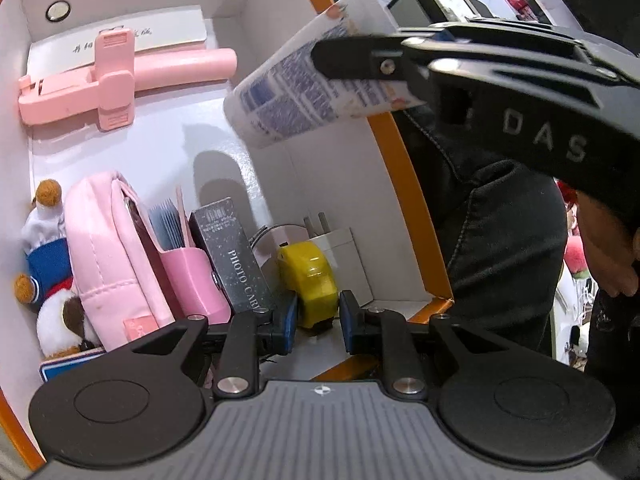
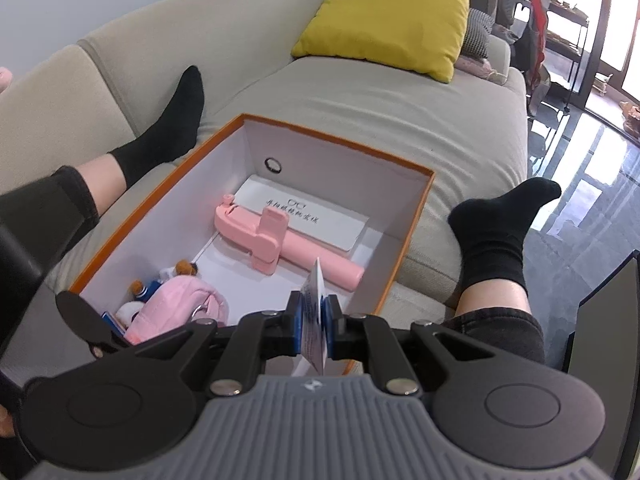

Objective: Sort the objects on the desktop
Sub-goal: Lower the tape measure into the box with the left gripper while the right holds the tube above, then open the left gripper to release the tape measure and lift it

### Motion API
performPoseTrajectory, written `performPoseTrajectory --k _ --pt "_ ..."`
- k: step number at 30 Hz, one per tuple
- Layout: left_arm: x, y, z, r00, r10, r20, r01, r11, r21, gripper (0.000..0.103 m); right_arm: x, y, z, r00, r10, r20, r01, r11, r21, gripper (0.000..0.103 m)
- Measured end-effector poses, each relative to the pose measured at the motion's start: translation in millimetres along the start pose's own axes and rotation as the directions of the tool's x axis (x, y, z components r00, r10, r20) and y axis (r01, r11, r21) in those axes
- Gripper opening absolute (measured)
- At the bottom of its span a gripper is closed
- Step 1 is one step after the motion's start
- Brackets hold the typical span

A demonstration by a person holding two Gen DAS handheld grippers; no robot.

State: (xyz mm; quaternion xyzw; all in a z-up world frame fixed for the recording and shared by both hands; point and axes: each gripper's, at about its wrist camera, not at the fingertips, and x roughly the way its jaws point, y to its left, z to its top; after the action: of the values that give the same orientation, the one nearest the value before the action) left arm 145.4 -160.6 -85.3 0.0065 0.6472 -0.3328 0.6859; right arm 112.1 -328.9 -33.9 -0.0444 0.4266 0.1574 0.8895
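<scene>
Right claw (image 2: 311, 326) pinching printed tube (image 1: 296, 92), text blurred

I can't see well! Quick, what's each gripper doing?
Left gripper: open, holding nothing.
Right gripper: shut on a printed packet.

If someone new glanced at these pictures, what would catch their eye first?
Probably the orange-rimmed box on the sofa, with the pink selfie stick lying across its far end. Next, the printed packet pinched in the right gripper above the box.
</scene>
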Motion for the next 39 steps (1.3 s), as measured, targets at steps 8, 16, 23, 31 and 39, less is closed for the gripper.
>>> performPoseTrajectory --k 8,16,23,31,39 --pt "-17.0 5.3 -7.7 1.000 -0.007 0.025 0.006 0.999 0.036 0.028 6.9 4.0 -3.5 0.997 0.028 -0.071 -0.030 0.999 -0.034 0.011" --pt "-56.4 15.6 -14.1 0.992 -0.002 0.124 -0.003 0.999 0.042 0.029 18.7 23.0 -0.1 0.978 0.068 -0.195 -0.125 0.947 -0.296 0.011" --pt "-68.5 16.0 -17.7 0.983 0.001 0.183 -0.003 1.000 0.008 0.029 30.4 34.9 -2.9 0.956 0.038 -0.291 -0.190 0.835 -0.516 0.011" --pt "-65.4 29.9 -19.8 0.973 0.013 0.231 -0.005 0.999 -0.033 0.029 32.7 40.6 -10.6 0.938 0.044 -0.345 -0.257 0.756 -0.602 0.012" --pt "-81.7 30.5 -33.6 0.961 0.026 0.277 -0.019 0.999 -0.028 0.029 29.5 40.8 -9.6 0.937 0.012 -0.348 -0.237 0.754 -0.613 0.023"
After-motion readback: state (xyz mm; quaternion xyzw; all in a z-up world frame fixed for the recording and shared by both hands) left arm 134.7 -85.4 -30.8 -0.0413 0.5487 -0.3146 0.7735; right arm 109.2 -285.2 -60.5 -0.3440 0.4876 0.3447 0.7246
